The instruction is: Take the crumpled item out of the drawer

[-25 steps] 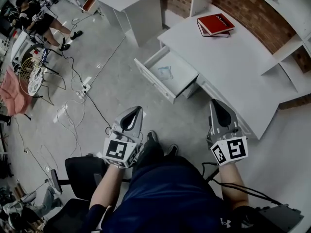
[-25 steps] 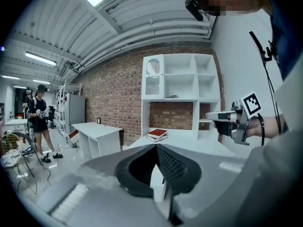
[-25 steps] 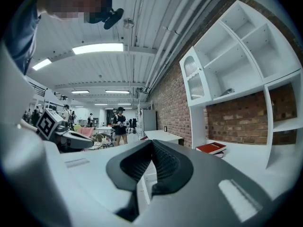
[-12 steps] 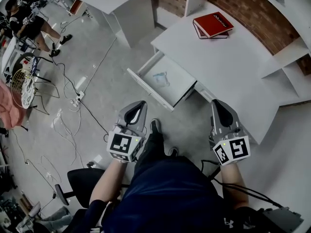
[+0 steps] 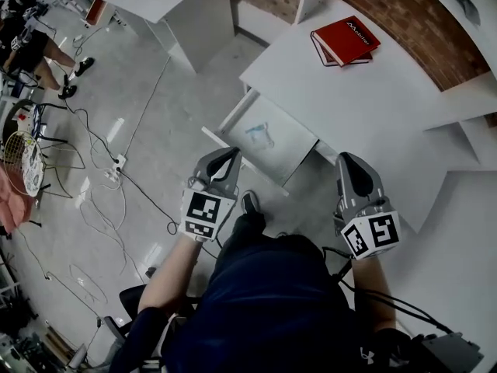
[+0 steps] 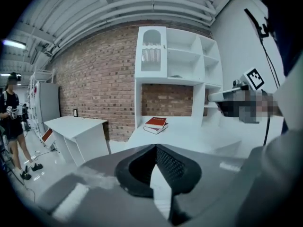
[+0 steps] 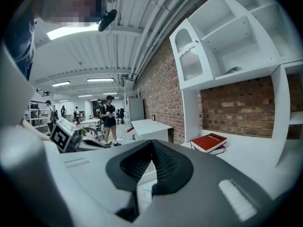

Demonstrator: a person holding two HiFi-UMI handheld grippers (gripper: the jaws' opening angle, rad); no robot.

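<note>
A white desk (image 5: 365,99) fills the upper right of the head view, set against a brick wall. Its drawer (image 5: 289,148) stands pulled out toward me, open to the top. Two red books (image 5: 345,41) lie stacked on the far part of the desktop, well apart from the drawer.

My left gripper (image 5: 229,155) hangs just in front of the drawer's front wall, and my right gripper (image 5: 346,162) sits off to the drawer's right, by the desk's near edge. Each gripper's own view shows its jaws brought together at the tips with nothing between them.

The crumpled item (image 5: 262,134) lies alone on the drawer floor, toward the left side. It is small, pale and bluish, and looks like thin film, though I cannot tell the material.

I judge it very light and soft. It should give under the pads and may slip, so a raised fold near its middle looks the best place to pinch, with the jaws first parted.

The front wall stands between my left gripper and the item, so I expect to go over the rim and down. The desktop overhangs the back of the drawer and limits room there. The floor to the left is open, with loose cables (image 5: 101,200) well away.
</note>
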